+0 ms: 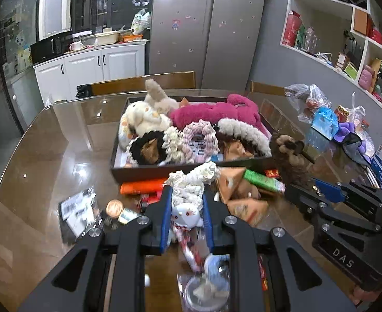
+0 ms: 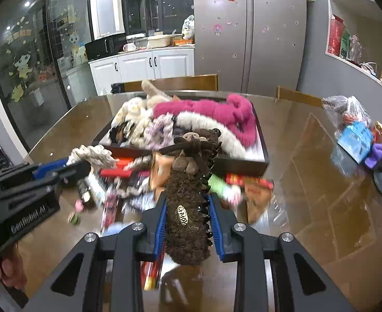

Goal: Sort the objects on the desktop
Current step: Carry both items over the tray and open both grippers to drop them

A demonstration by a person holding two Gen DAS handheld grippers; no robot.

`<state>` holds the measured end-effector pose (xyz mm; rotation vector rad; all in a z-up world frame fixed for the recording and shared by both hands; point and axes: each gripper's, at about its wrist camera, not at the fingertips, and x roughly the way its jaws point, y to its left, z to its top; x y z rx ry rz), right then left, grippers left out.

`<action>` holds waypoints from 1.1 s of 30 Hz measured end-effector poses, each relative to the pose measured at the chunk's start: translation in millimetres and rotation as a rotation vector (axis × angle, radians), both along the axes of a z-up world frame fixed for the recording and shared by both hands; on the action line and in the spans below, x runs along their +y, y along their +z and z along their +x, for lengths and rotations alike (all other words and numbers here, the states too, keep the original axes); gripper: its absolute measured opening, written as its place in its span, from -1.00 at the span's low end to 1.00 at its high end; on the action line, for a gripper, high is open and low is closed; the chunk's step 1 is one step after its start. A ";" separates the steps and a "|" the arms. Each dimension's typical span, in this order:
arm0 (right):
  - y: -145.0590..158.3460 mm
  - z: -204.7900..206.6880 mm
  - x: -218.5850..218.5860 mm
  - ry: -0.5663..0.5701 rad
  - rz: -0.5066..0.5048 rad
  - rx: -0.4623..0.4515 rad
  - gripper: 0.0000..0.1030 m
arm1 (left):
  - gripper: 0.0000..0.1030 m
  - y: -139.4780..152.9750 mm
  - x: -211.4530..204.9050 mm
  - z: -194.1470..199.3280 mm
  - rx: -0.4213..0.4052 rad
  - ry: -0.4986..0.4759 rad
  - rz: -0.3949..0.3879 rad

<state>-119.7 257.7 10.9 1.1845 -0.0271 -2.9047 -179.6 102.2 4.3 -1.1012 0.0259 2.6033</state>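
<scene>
**Both claws loaded above the clutter**

Broadly, a glass-topped table [image 1: 48, 156] fills both views, with a dark tray [image 1: 139, 173] set toward its far side. Inside the tray lie a magenta plush [image 1: 211, 114] along the far right, a cream plush rabbit [image 1: 144, 119] at the far left, and a white fluffy band [image 1: 245, 130] curving along the right, with a pink crocheted scrunchie [image 1: 200, 140] in the middle.

Just in front of the tray's near wall sits a loose heap: an orange tube [image 1: 144, 186] at the left, a green tube [image 1: 262, 180] at the right, tan triangular packets [image 1: 245, 208] between and nearer. A bundle of plastic bags [image 1: 310, 101] rests at the far right of the table.

Nearer, the left gripper [image 1: 187, 205] has its blue pads pressed narrowly on a cream crocheted scrunchie [image 1: 191, 182] carrying a small white doll charm [image 1: 187, 214], held over the heap. To its right, the right gripper [image 2: 187, 208] pinches a brown fuzzy hair claw [image 2: 187, 202] topped with a little bear figure [image 2: 189, 163], lifted just short of the tray's near wall. A hand [image 2: 6, 273] grips the left tool's handle.
</scene>
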 end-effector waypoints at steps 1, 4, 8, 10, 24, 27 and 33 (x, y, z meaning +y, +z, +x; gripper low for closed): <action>-0.1 -9.0 0.6 0.005 0.001 -0.007 -0.41 | -0.57 -0.9 2.1 -7.7 -0.004 -0.001 -0.001; 0.3 -31.6 3.3 0.008 0.010 -0.022 -0.41 | -0.57 -3.2 9.8 -30.5 -0.017 -0.010 -0.018; 2.0 -57.5 5.6 0.021 0.026 -0.040 -0.41 | -0.57 -1.4 18.5 -63.2 -0.024 -0.017 -0.038; 3.2 -71.0 6.4 0.035 0.033 -0.048 -0.41 | -0.57 1.5 21.7 -79.9 -0.019 -0.016 -0.047; 13.0 -138.9 10.1 0.040 0.082 -0.035 -0.41 | -0.57 -9.6 28.5 -131.9 -0.037 -0.014 -0.055; 12.6 -143.4 12.0 0.029 0.078 -0.030 -0.40 | -0.44 -12.0 26.6 -135.7 -0.042 0.006 -0.058; 28.2 -141.2 19.5 -0.036 0.080 0.055 0.49 | 0.70 -3.7 20.1 -132.9 0.009 0.077 -0.108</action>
